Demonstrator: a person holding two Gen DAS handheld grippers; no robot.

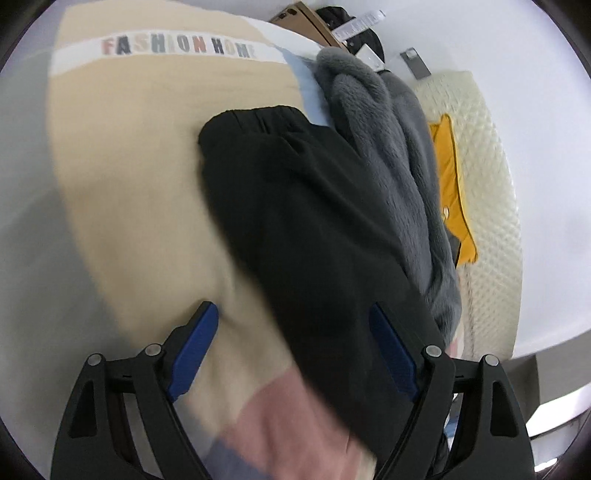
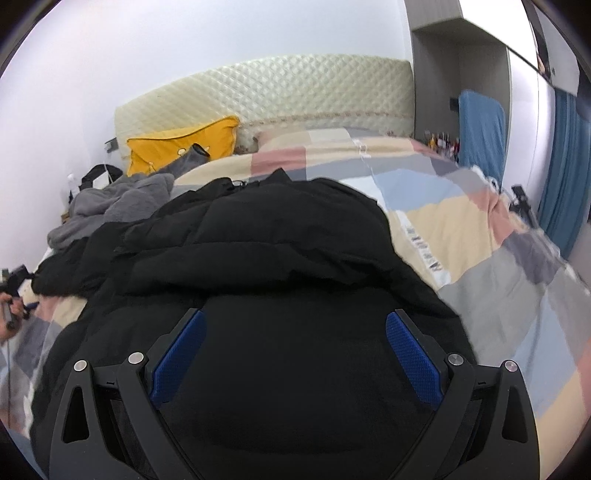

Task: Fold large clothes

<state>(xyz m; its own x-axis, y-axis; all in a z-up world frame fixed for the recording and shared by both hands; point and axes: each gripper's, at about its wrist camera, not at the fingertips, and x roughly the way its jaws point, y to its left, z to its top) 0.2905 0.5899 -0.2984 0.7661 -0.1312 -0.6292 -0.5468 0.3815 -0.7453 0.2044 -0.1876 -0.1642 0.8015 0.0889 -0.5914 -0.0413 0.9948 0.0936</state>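
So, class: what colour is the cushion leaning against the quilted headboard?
Mustard yellow. The cushion shows best in the right wrist view.

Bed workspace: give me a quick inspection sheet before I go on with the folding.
Surface: bed with a patchwork quilt in beige, pink, blue and grey; a white band lettered FASHION HOME.
Job's things: black padded jacket spread on the quilt, partly bunched; grey fleece garment heaped beside it.
Clutter: yellow cushion by the quilted headboard; cardboard box at the far edge.
Grippers: left gripper open above the jacket's edge; right gripper open over the jacket; neither holds anything.
Cables: nothing seen.
Surroundings: white wall, grey cabinet, blue curtain.
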